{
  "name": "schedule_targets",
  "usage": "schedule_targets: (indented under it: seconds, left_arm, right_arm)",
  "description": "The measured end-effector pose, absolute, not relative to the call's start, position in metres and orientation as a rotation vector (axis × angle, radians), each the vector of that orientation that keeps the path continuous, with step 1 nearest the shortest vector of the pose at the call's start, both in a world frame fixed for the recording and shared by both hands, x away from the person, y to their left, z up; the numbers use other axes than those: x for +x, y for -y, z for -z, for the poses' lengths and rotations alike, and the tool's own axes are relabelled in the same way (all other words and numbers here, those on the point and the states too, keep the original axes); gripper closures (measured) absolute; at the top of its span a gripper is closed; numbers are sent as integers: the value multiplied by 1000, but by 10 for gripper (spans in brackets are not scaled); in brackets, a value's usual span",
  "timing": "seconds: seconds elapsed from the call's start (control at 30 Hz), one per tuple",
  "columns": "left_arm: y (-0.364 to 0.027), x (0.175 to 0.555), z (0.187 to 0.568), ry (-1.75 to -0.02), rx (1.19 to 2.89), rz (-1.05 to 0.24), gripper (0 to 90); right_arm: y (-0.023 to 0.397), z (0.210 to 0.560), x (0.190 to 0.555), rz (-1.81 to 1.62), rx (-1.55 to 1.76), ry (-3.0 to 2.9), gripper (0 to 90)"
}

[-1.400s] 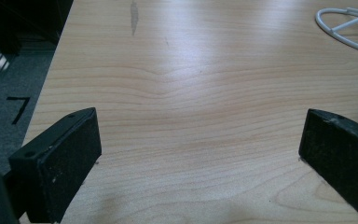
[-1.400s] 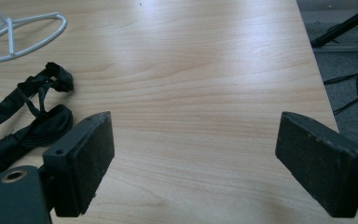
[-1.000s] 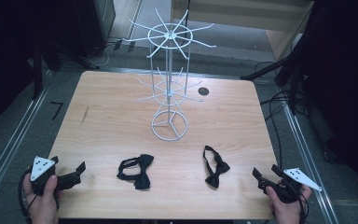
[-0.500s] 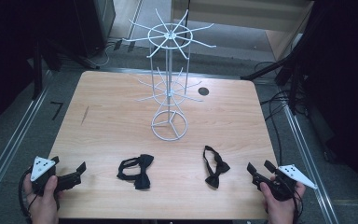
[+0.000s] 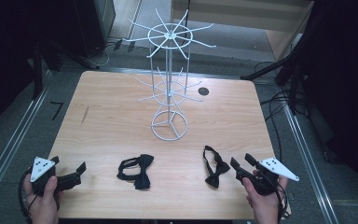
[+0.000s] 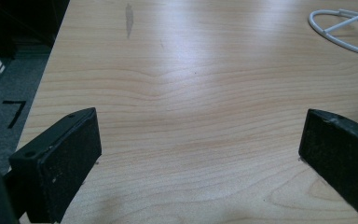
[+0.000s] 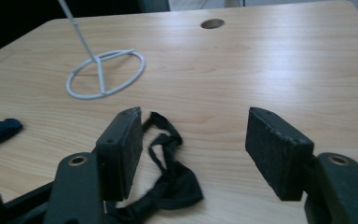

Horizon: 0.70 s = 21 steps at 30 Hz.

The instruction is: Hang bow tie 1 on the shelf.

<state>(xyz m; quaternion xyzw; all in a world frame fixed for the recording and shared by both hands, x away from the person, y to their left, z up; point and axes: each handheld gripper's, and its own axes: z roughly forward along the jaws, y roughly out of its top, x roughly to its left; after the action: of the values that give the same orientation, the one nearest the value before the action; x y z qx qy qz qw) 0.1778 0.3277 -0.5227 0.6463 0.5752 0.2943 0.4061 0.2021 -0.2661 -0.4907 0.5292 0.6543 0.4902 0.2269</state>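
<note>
The right gripper (image 5: 239, 166), jaws just closing yet apart and empty, sits beside the near-right bow tie (image 5: 214, 166); the left gripper (image 5: 80, 171) gapes wide at the near-left.

Each hand carries a black gripper topped with a pale grey three-cornered plate marked with dark dots. The left gripper (image 5: 70, 175) and the right gripper (image 5: 241, 167) both end in two flat, rectangular black pads (image 7: 121, 149) with a rough, scuffed surface. Behind the pads, round screw holes sit in the black arms. A dark cable trails from each grip.
</note>
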Motion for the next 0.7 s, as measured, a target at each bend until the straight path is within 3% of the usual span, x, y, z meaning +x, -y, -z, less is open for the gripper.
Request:
schedule_targets:
  seconds: [0.7]
  left_arm:
    - [-328,177,523,-1446,1630,-734,0]
  right_arm:
    - [183,474,206,-1377,1306,-1959,457]
